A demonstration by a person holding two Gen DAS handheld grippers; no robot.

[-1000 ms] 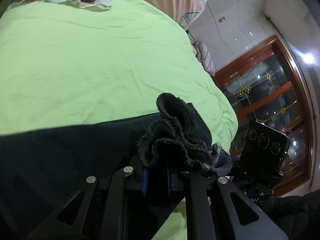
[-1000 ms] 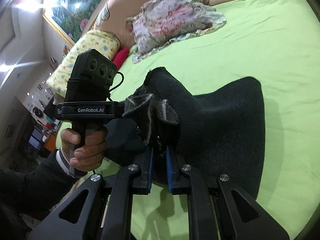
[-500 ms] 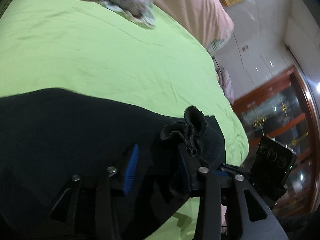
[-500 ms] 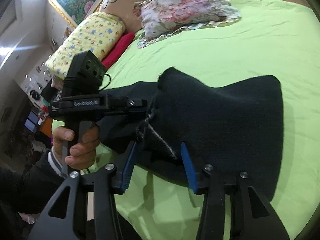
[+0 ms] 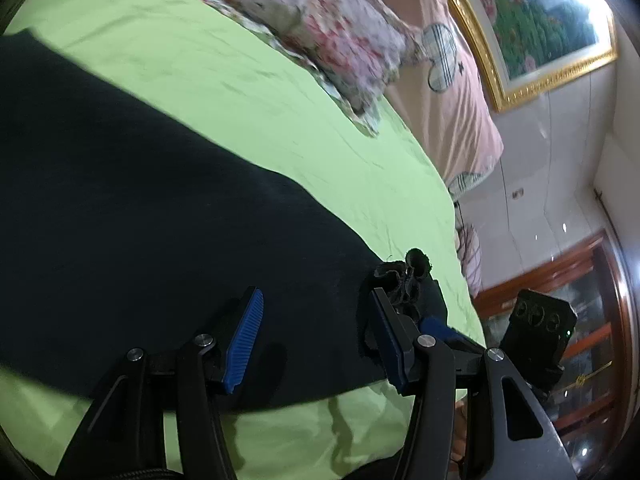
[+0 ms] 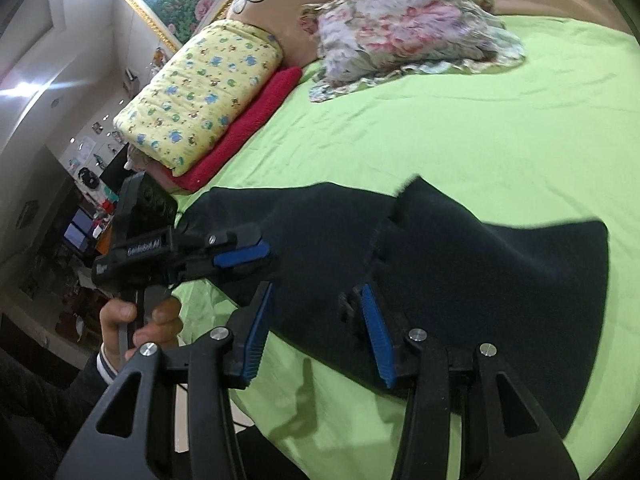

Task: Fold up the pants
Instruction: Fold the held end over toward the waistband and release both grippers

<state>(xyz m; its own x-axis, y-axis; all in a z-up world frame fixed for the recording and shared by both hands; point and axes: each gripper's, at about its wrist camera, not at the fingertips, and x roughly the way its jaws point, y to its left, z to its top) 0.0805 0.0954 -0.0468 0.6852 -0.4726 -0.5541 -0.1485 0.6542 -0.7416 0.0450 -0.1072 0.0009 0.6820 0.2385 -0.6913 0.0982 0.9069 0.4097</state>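
Black pants [image 5: 140, 216] lie spread on the green bed sheet [image 5: 248, 92]; they also show in the right wrist view [image 6: 480, 264]. My left gripper [image 5: 316, 340] is open just above the pants' near edge, holding nothing. A bunched bit of black cloth [image 5: 404, 276] stands up by its right finger. My right gripper [image 6: 316, 332] is open over the pants' near edge, empty. The left gripper [image 6: 240, 254] shows in the right wrist view, held by a hand, jaws open at the pants' left end.
A floral pillow [image 6: 408, 28] lies at the head of the bed. A yellow patterned pillow [image 6: 200, 92] rests on a red blanket [image 6: 248, 128] at the left side. A pink headboard [image 5: 448, 64], a gold-framed picture [image 5: 540, 20] and a wooden cabinet [image 5: 592, 320] are behind.
Both grippers went from shut on bunched pants fabric to open. The fabric dropped and the pants now lie flatter on the bed. Both grippers pulled back toward the bed's near edge.
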